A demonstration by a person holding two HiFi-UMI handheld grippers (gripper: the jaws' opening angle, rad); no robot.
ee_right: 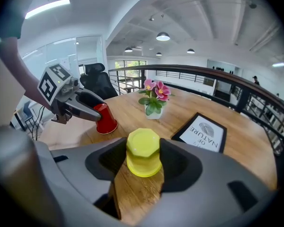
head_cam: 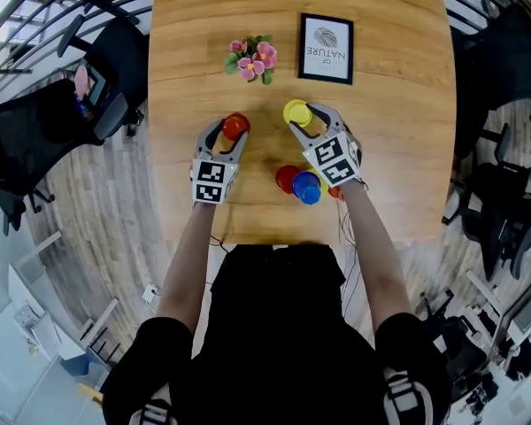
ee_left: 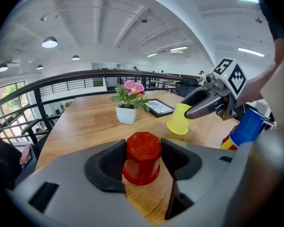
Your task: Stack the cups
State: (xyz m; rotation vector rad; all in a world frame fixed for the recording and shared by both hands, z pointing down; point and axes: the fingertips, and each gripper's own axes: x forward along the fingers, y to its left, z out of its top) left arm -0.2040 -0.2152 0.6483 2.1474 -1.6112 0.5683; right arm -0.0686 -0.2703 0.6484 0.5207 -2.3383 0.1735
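My left gripper (ee_left: 143, 149) seems clamped on the upturned red cup (ee_left: 142, 167). To its right, my right gripper (ee_right: 143, 149) grips the yellow cup (ee_right: 143, 163).

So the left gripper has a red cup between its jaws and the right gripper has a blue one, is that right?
Not quite. The right gripper has a yellow cup between its jaws, not a blue one; the right gripper view shows it plainly. The rest holds: the left gripper does have the red cup between its jaws.
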